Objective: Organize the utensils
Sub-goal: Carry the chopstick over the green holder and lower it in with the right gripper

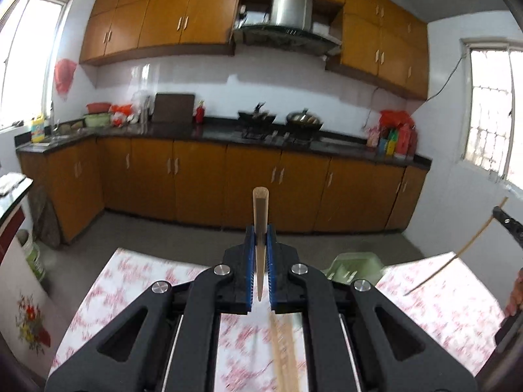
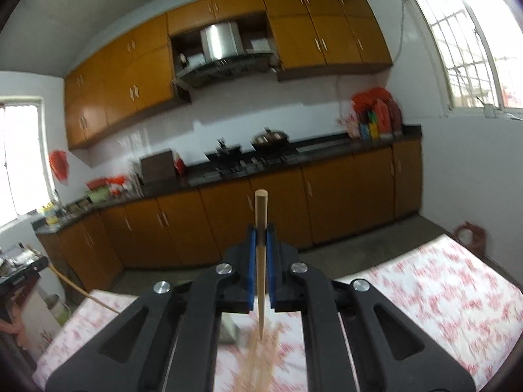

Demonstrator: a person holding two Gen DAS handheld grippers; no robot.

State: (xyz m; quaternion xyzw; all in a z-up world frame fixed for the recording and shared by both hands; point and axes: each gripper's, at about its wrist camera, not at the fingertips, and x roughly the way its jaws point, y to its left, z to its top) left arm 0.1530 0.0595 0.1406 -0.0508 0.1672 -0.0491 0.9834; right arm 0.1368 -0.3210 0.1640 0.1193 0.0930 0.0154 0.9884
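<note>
While both tongs were pinching 1 chopstick each, the left tongs gripped the left chopstick and the right tongs the right chopstick above the desk. Either thin stick could have pivoted or slipped onto the loose chopsticks below.

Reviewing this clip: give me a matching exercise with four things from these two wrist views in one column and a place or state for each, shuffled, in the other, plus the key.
Things
1. left gripper
2. wok
3. green plastic basket
4. range hood

Places or states
A. on the stove on the black counter
B. under the orange upper cabinets
C. shut on a wooden chopstick
D. at the far edge of the floral tablecloth

Pairs: 1-C, 2-A, 3-D, 4-B
</note>
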